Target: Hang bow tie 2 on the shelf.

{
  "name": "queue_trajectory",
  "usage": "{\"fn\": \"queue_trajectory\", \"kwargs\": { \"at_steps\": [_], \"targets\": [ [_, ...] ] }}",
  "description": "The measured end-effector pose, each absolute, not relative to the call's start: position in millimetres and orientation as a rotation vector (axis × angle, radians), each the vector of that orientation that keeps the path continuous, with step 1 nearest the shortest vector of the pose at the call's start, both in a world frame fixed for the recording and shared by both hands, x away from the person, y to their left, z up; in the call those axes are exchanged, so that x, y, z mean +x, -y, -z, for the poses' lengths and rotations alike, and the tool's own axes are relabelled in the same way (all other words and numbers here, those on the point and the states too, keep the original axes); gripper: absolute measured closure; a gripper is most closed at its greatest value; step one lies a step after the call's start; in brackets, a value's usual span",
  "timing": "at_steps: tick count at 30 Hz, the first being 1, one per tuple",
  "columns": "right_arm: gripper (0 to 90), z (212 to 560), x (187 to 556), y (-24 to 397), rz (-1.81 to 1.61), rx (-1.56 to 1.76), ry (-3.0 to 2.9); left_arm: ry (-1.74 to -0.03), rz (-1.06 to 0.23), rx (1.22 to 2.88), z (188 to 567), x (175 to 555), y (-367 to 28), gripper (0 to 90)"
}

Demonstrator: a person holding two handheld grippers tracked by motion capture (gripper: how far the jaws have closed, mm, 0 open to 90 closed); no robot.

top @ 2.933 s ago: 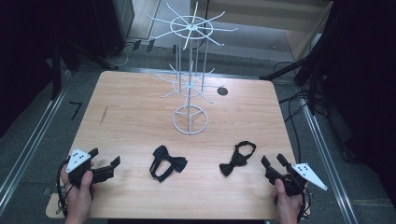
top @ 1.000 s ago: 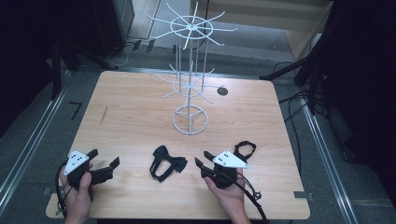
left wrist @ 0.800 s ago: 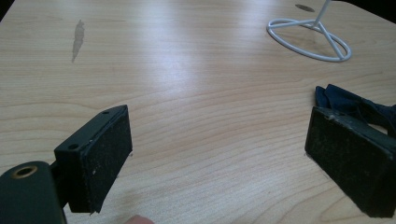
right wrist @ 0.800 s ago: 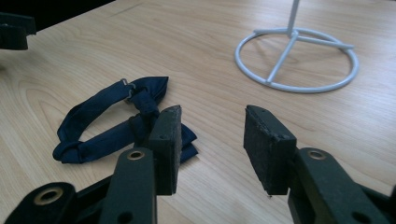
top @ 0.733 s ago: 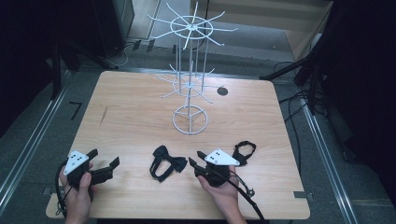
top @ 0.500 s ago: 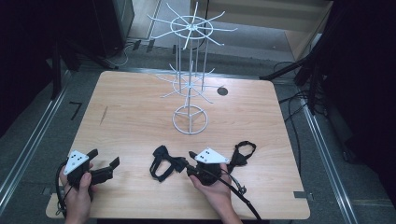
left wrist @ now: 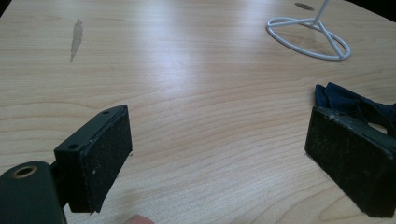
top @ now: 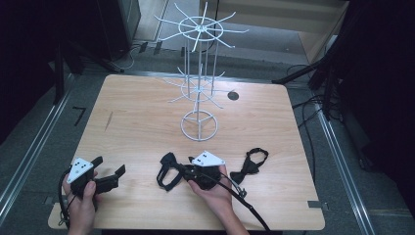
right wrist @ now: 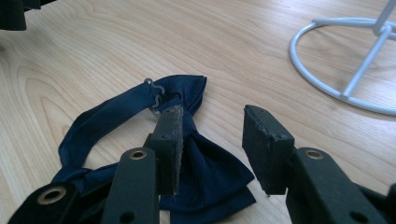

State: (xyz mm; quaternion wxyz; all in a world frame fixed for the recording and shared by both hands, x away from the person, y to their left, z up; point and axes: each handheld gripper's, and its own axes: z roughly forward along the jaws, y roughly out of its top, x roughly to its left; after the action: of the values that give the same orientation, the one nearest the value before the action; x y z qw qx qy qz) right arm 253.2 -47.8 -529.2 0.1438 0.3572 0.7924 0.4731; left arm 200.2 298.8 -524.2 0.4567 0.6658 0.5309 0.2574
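The navy bow tie (right wrist: 187, 172) lies on the table (right wrist: 93, 56) under the right gripper (right wrist: 215, 140), whose part-open jaws hold nothing; soft, light, floppy cloth, probably best pinched at its central knot

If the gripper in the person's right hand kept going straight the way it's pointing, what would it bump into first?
Probably the dark blue bow tie: the right gripper hangs just over it, jaws open, one pad above its knot. Depth is unclear; the pads may not be touching the fabric.
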Motion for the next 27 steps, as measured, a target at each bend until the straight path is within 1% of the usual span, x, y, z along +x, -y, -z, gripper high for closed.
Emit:
{"fn": "queue_trajectory", "kwargs": {
  "at_steps": [7, 16, 24, 27],
  "targets": [
    [56.2, 530.4, 259.4, 38.6, -1.36, 1.04, -2.307, -1.31, -0.633, 1.639, 524.2, 200.2, -298.9, 8.1],
    [56.4, 525.0, 257.3, 40.6, -1.413, 1.057, -2.284, -1.31, -0.631, 1.639, 524.2, 200.7, -298.7, 8.2],
    [56.5, 533.4, 261.6, 22.5, -1.36, 1.036, -2.355, -1.309, -0.632, 1.639, 524.2, 200.8, -298.9, 8.1],
    [58.2, 535.8, 262.4, 18.3, -1.32, 1.038, -2.38, -1.309, -0.629, 1.639, 524.2, 200.9, -299.2, 8.2]
  ]
}}
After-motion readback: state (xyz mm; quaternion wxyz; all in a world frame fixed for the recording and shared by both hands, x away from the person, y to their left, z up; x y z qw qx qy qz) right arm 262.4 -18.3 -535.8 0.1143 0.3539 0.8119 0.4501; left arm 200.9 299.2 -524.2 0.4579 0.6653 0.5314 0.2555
